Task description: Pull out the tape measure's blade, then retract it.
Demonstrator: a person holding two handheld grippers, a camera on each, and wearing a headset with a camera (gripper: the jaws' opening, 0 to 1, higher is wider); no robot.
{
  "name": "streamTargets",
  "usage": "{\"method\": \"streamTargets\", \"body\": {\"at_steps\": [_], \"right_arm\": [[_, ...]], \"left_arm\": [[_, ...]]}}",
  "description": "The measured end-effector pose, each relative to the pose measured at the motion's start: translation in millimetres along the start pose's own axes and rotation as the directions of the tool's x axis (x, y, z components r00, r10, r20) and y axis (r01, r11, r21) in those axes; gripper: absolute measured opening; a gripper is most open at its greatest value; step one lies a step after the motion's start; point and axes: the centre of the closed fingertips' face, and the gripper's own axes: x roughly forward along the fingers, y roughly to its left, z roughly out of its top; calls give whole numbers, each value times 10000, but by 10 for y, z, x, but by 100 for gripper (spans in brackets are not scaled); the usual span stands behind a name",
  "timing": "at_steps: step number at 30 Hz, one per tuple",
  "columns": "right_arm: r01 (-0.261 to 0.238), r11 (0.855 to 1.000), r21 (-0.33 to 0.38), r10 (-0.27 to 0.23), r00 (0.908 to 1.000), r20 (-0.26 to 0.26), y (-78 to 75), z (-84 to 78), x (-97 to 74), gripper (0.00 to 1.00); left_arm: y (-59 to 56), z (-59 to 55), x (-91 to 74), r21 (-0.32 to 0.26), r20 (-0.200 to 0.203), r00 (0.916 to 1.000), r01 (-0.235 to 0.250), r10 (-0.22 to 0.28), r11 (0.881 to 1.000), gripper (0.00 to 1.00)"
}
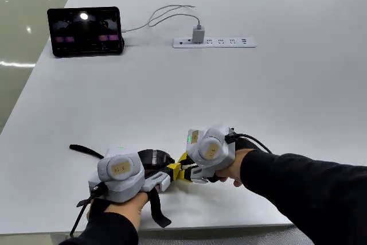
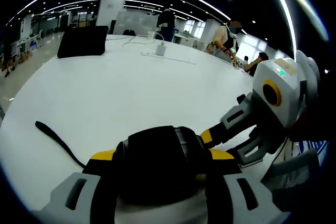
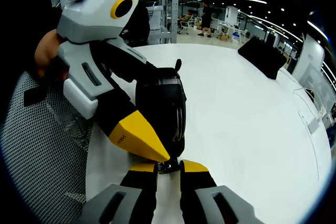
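Tape measure (image 3: 160, 108) clamped in left tool (image 2: 161, 153), anchored on surface (image 1: 229, 96), while right tool (image 3: 169, 169) pinches blade tip (image 3: 168, 164) at case mouth, likely so the pull meets a fixed body.

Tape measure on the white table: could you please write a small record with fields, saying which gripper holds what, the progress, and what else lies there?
Tape measure: black case, lying on the white table
Left gripper: shut on the case, one jaw on each side
Right gripper: shut on the blade tip at the case's edge
Progress: pull not yet begun, nothing drawn out
Strap: black, on the table left of the case
Farther back: tablet, power strip
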Motion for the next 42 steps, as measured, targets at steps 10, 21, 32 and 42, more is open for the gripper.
{"method": "streamTargets", "body": {"at_steps": [10,21,32,42], "right_arm": [[175,9964,826,-195,9995,236,-34,-28,-152,16],[524,9806,1891,-631,9967,514,-67,-160,-368,24],[905,9687,2313,-1054,9930,530,-25,-367,-625,35],[1494,9493,2767,-1683,9847,459,-91,-622,-926,42]], "left_arm": [[25,54,-95,-204,-7,9994,345,-345,9992,79],[-30,123,-159,-972,108,9911,1335,-1331,9863,99],[39,148,-259,278,-282,9833,1807,-1799,9831,99],[178,191,-404,1371,-557,9764,2146,-2088,9670,99]]}}
